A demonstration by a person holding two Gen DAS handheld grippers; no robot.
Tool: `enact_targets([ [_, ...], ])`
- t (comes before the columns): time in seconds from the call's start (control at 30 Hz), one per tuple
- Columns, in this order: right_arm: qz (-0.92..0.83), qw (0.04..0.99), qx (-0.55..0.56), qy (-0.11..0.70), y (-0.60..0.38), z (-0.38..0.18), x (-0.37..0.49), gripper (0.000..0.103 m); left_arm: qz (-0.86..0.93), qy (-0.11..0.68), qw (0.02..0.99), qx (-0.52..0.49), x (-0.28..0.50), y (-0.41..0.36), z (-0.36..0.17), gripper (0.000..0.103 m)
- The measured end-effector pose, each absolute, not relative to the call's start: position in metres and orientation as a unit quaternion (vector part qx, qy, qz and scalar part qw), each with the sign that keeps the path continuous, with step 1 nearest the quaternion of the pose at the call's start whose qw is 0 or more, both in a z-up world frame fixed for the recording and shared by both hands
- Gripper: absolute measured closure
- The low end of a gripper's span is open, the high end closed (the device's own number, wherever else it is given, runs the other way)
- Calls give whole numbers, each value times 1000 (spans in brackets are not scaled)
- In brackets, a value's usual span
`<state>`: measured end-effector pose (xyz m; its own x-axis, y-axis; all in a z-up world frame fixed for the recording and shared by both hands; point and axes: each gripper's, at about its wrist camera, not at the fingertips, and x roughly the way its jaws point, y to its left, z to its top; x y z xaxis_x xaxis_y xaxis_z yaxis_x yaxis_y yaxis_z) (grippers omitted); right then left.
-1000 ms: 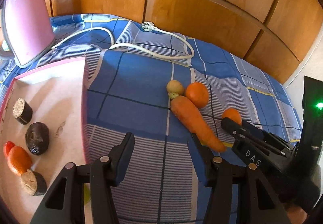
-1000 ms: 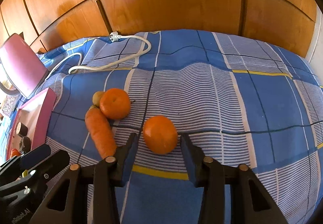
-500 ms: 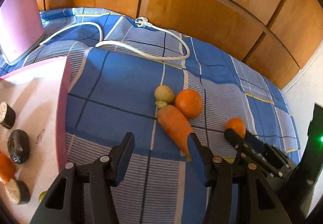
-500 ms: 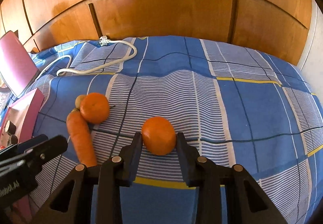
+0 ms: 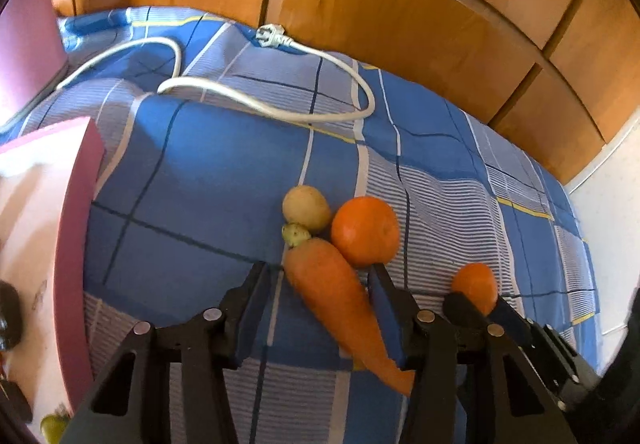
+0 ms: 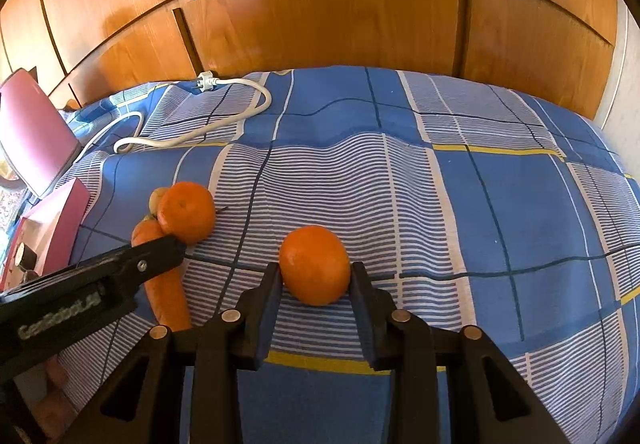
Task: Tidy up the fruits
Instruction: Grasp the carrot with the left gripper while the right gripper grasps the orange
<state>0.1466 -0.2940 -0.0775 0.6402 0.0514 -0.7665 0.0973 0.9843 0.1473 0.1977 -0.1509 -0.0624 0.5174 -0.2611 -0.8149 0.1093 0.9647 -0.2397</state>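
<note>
A long carrot (image 5: pixel 332 296) lies on the blue checked bedspread (image 5: pixel 208 180), with a small potato (image 5: pixel 306 207) at its top end and an orange (image 5: pixel 365 230) touching it. My left gripper (image 5: pixel 320 280) straddles the carrot. Its jaws are closing: the right finger is close against the carrot and the left finger (image 5: pixel 256 284) still stands off it. A second orange (image 6: pixel 314 264) sits between the pads of my right gripper (image 6: pixel 315 276), which is shut on it. In the right wrist view the left gripper's finger (image 6: pixel 160 256) crosses over the carrot (image 6: pixel 168 300).
A pink box (image 5: pixel 76 224) with dark items inside stands at the left edge, its pink lid (image 6: pixel 36 132) upright behind it. A white power cable (image 5: pixel 272 108) with its plug loops across the far bedspread. Wooden panels (image 6: pixel 320 24) close off the back.
My left gripper has moved right from beside the pink box until its fingers flank the carrot, and they have narrowed. My right gripper has settled tighter around its orange.
</note>
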Motion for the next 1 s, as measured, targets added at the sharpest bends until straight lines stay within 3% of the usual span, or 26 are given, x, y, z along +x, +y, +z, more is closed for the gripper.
enact_targets([
  [0.23, -10, 901, 93, 424, -295, -77, 146, 68, -130, 448, 880, -89, 195, -148, -66, 60],
  [0.7, 8, 896, 88, 434, -289, -75, 133, 70, -138, 469, 858, -155, 167, -112, -55, 59],
  [1.0, 12, 891, 92, 444, -286, -74, 100, 70, -181, 446, 867, -131, 143, -111, -31, 64],
])
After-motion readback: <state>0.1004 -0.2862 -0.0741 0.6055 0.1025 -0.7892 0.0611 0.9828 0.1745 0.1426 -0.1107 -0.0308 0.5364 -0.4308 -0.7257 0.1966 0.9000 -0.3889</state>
